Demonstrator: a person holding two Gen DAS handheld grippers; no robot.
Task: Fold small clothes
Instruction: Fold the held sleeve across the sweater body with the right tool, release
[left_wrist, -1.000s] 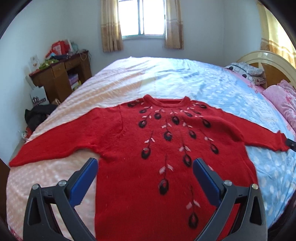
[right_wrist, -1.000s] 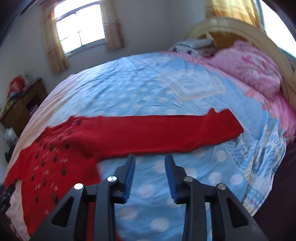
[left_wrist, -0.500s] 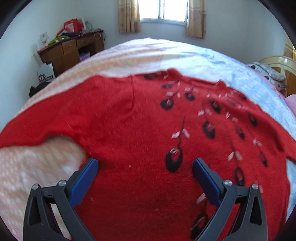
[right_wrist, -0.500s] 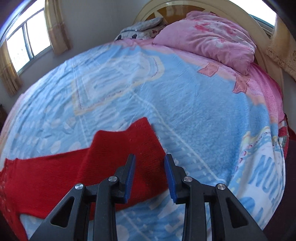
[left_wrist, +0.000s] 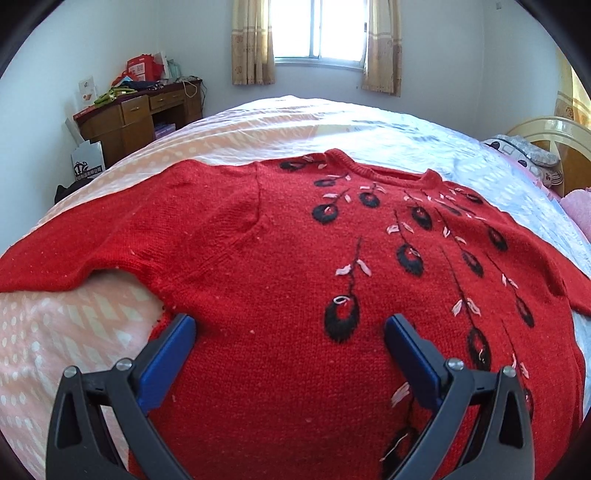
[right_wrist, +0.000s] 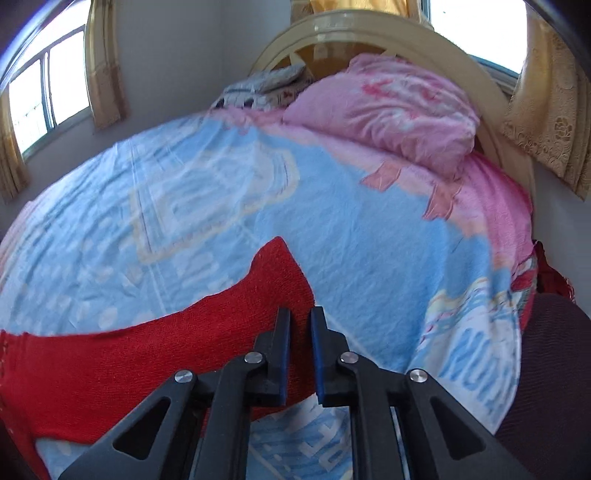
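Only the left wrist view shows the red sweater (left_wrist: 280, 280) body, flat on the bed (left_wrist: 66, 332); the right view shows its sleeve cuff (right_wrist: 273, 280). Left gripper (left_wrist: 290, 326) gapes wide over the knit, gripping nothing. Right gripper (right_wrist: 300, 317), nearly closed, pinches the cuff edge.

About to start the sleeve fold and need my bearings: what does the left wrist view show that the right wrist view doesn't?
Left wrist only: the sweater's patterned front, the wooden desk, and the open left gripper.
Right wrist only: the sleeve cuff, the pink pillow, and the right gripper shut at the cuff's edge.
Both: the red sweater and the bed cover.
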